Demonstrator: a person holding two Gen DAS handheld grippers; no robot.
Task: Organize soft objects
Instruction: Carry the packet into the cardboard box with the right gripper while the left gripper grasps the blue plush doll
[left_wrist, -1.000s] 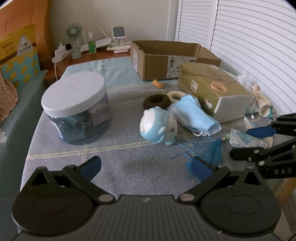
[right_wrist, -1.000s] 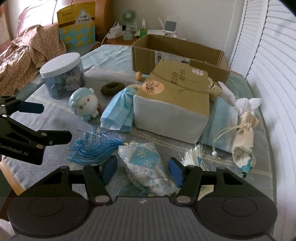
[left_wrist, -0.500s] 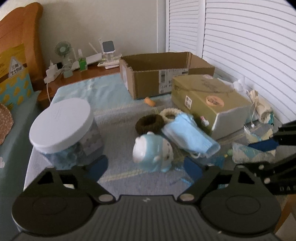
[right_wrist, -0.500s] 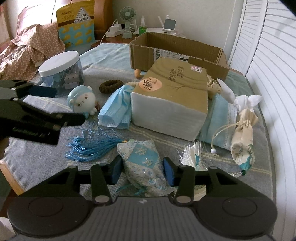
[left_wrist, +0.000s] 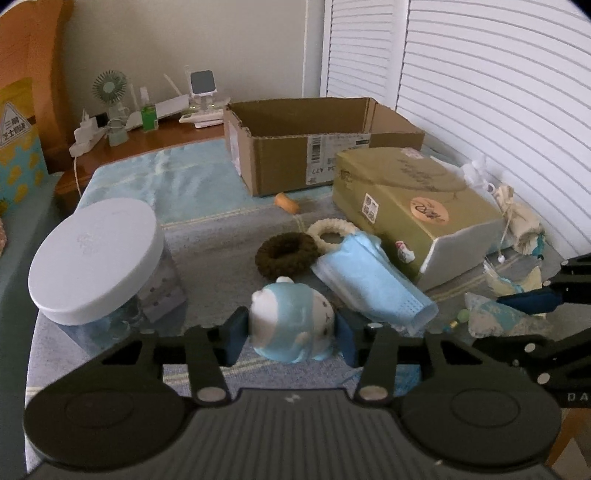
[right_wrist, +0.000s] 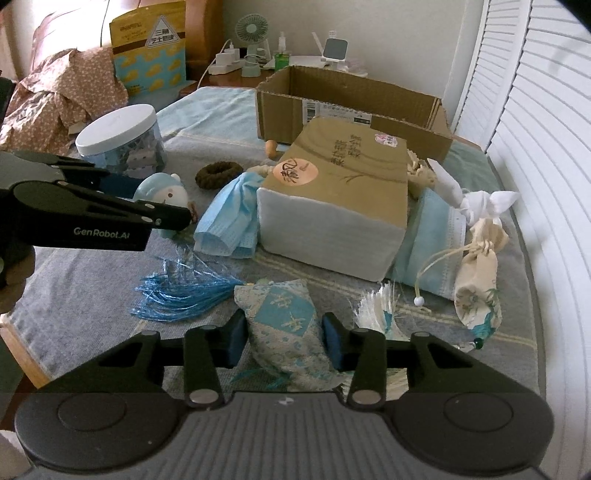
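Observation:
My left gripper (left_wrist: 291, 338) is shut on a small blue-and-white plush sheep (left_wrist: 293, 321), both pads pressed to its sides; the sheep also shows in the right wrist view (right_wrist: 166, 192). My right gripper (right_wrist: 283, 338) is shut on a blue-and-cream embroidered sachet (right_wrist: 286, 328) with a blue tassel (right_wrist: 181, 290), on the grey blanket. The sachet shows at the right of the left wrist view (left_wrist: 502, 317). An open cardboard box (left_wrist: 314, 144) stands at the back.
A white-lidded jar (left_wrist: 96, 254) stands at left. A wrapped tissue pack (right_wrist: 336, 199), blue face masks (left_wrist: 369, 280), brown (left_wrist: 286, 253) and cream (left_wrist: 328, 232) hair ties and a drawstring pouch (right_wrist: 476, 284) lie around. White shutters run along the right.
My left gripper moved forward and closed on the plush sheep. My right gripper closed its fingers onto the sachet.

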